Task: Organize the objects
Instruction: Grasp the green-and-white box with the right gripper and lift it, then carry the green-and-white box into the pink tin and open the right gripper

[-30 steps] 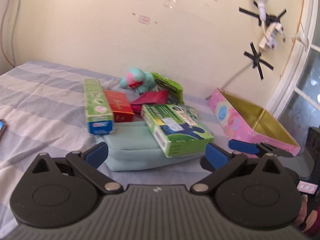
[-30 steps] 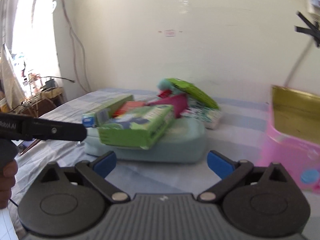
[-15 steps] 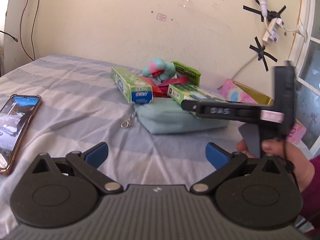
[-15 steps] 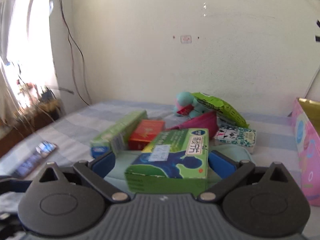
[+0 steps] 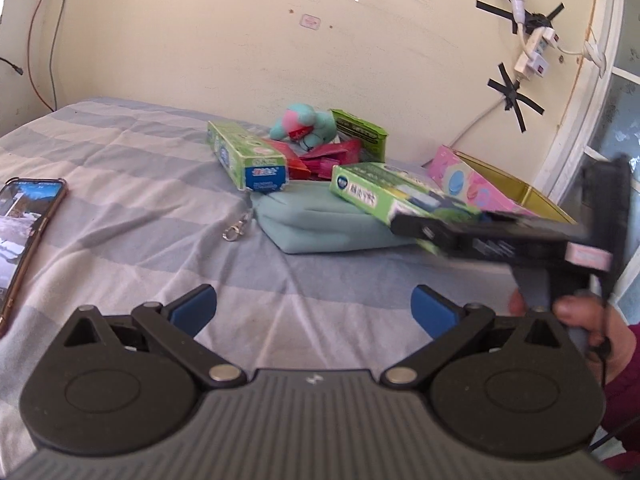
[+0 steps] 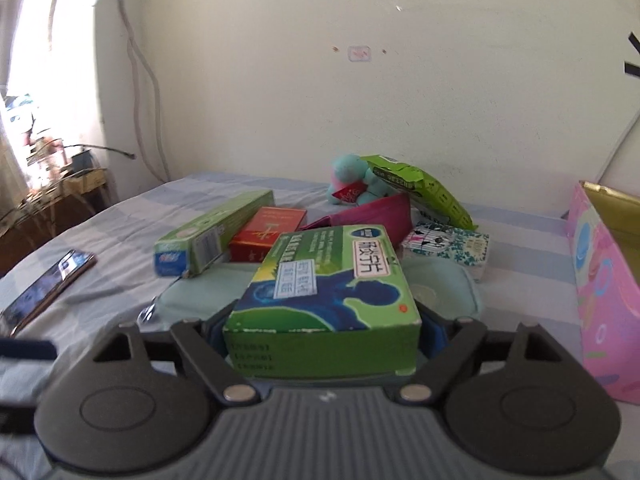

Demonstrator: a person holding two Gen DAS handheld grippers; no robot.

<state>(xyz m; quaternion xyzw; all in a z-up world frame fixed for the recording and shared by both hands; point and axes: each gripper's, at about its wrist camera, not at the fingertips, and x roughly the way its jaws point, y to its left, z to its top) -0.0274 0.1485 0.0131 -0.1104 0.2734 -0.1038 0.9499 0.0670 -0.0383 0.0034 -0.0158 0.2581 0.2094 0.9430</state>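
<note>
Closing around the green box (image 6: 324,300) lying on a pale blue pouch (image 6: 440,292), right gripper (image 6: 323,330) with blue pads at both its sides, firm contact unclear, left gripper (image 5: 314,314) wide apart over the striped bedsheet (image 5: 120,184), pink box (image 6: 600,272) at right.

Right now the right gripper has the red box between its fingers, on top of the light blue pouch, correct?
Not quite. In the right wrist view the right gripper has the wide green box between its fingers; the red box lies farther back. The light blue pouch is underneath.
</note>
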